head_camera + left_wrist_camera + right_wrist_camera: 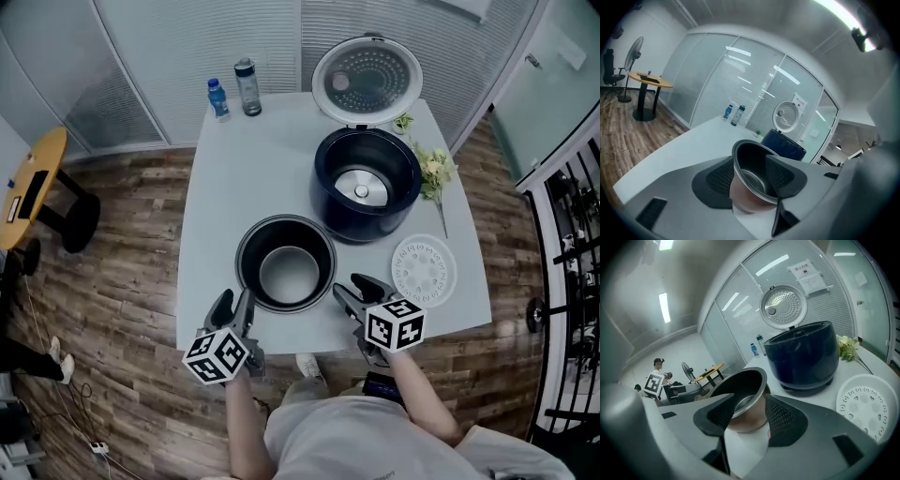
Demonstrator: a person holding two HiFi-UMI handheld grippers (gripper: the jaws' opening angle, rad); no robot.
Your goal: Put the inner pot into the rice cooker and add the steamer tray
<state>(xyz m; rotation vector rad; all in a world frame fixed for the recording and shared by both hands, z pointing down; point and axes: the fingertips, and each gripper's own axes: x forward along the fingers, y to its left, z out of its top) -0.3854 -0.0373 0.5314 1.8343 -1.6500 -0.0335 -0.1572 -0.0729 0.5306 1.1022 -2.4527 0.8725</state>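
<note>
The dark inner pot (pixel 286 263) stands on the white table (pixel 225 178), in front of the open dark blue rice cooker (pixel 366 187) with its lid (pixel 367 80) raised. A white perforated steamer tray (pixel 424 270) lies flat to the right of the pot. My left gripper (pixel 234 305) is open at the pot's near left rim, and my right gripper (pixel 352 289) is open at its near right rim. The pot (pixel 752 173) fills the gap ahead of the left gripper (pixel 749 177). It also shows as the pot (pixel 743 399) beyond the right gripper (pixel 745 417), with the tray (pixel 862 406) beside it.
Two bottles (pixel 234 92) stand at the table's far left corner. Leafy greens (pixel 434 170) lie right of the cooker, near the table's right edge. A round yellow side table (pixel 33 187) stands on the wooden floor to the left. Glass partition walls close off the back.
</note>
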